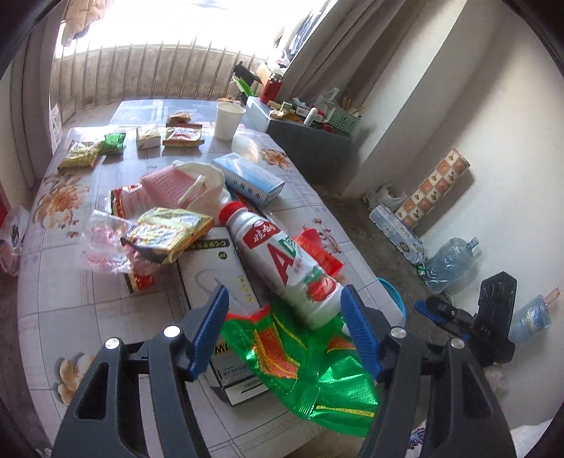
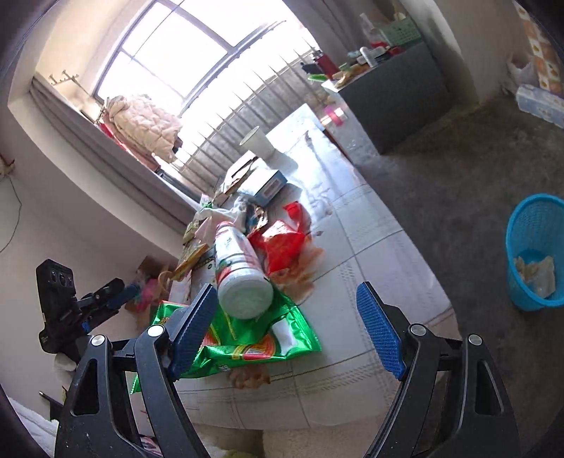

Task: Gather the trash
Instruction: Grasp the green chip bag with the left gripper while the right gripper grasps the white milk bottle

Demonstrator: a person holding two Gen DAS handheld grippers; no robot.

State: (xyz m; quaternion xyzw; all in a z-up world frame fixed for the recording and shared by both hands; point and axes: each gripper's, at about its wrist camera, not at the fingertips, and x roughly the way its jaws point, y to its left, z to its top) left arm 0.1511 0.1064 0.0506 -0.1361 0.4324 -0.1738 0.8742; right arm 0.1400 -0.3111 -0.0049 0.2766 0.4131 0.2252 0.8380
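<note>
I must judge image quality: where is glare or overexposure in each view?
Left wrist view: the window is blown out white, and the green foil wrapper glints. Right wrist view: the window is overexposed; glare washes the far tablecloth.

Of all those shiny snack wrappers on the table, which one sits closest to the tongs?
The green foil wrapper, lying right between the open left tongs with the white bottle resting on it. The yellow and red wrappers lie farther back.

Bottle (image 1: 282,267) lies on its side atop a box (image 1: 215,278) and a foil bag (image 1: 303,356) at table (image 1: 70,306) near edge. Paper cup (image 1: 228,120) stands at far end, snack packets (image 1: 79,154) left of it. Basket (image 2: 534,246) on floor beside table, scraps inside.
</note>
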